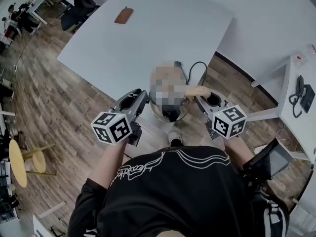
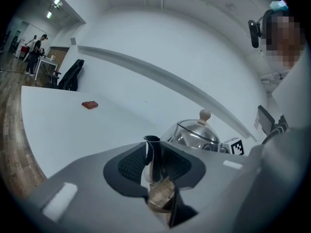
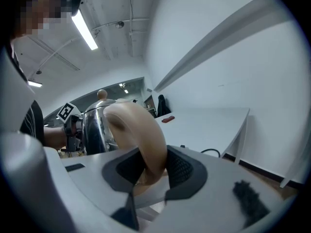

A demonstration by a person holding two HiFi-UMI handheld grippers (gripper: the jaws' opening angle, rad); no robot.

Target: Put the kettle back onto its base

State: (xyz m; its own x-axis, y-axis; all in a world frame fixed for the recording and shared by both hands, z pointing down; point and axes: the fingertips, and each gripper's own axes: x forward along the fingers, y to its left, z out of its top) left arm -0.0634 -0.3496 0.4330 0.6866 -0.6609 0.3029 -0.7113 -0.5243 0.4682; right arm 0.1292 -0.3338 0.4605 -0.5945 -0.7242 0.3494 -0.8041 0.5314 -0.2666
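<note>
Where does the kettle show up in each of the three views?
Head view: kettle at centre, partly under a blurred patch.
Left gripper view: right of centre, beyond the jaws.
Right gripper view: left of centre, beyond the jaws.
Shared landmark: small brown object on the white table.

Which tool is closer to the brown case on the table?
Left. The left tool, gripping the spout of the kettle, is on the side toward the brown case; the right tool, on the handle, is beyond the kettle. Neither is close.
</note>
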